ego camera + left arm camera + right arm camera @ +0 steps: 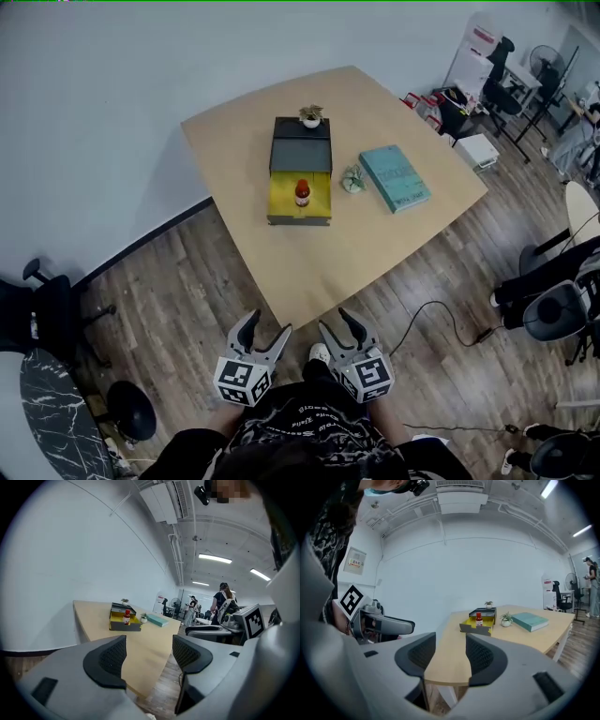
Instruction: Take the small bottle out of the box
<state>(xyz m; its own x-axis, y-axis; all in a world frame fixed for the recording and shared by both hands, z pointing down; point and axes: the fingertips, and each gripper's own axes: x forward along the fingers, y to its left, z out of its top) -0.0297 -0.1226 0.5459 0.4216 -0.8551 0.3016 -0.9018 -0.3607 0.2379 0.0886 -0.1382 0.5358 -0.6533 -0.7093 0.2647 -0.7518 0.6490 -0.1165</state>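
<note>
The small bottle (302,192), red-capped, stands upright in the yellow pulled-out tray of a dark grey box (301,142) in the middle of the wooden table (281,262). Both gripper views show the bottle (126,617) (478,618) far ahead in the box (118,625) (474,628). My left gripper (265,330) and right gripper (339,325) hang side by side below the table's near corner, well short of the box. Each is open, with nothing between its jaws (147,656) (450,656).
A tiny potted plant (311,115) sits on top of the box, and another plant (352,179) lies beside a teal book (395,177) to its right. Office chairs (553,309) stand at right and a black one (47,314) at left. A cable (441,323) runs across the wood floor.
</note>
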